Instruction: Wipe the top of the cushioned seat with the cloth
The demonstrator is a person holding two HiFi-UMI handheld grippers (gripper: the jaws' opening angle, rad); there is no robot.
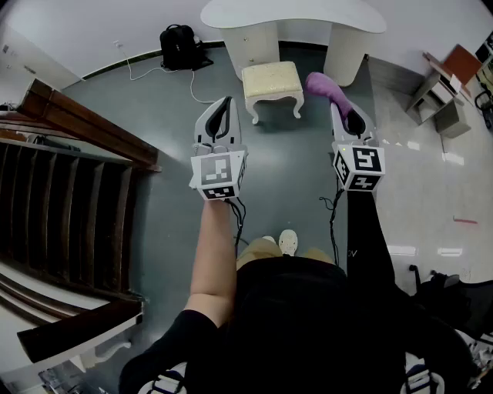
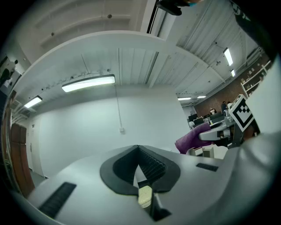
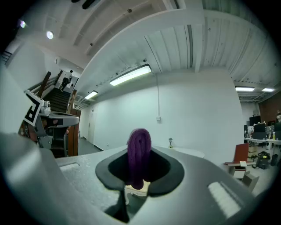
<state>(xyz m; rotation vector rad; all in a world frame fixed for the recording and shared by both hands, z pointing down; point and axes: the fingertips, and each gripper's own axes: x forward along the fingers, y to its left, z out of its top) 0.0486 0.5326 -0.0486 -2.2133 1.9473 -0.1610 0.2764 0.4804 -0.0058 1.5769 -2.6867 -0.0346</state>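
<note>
Head view: the white table [image 1: 293, 17] stands against the far wall. The cushioned seat [image 1: 270, 80] sits on the floor just in front of it. A black bag [image 1: 179, 46] lies by the wall to the left. The left gripper [image 1: 225, 106] is held short of the seat, its jaws closed together with nothing between them. The right gripper [image 1: 344, 110] has its jaws clamped on the purple cloth [image 1: 326, 87]. The cloth shows just right of the seat, apart from its top.
</note>
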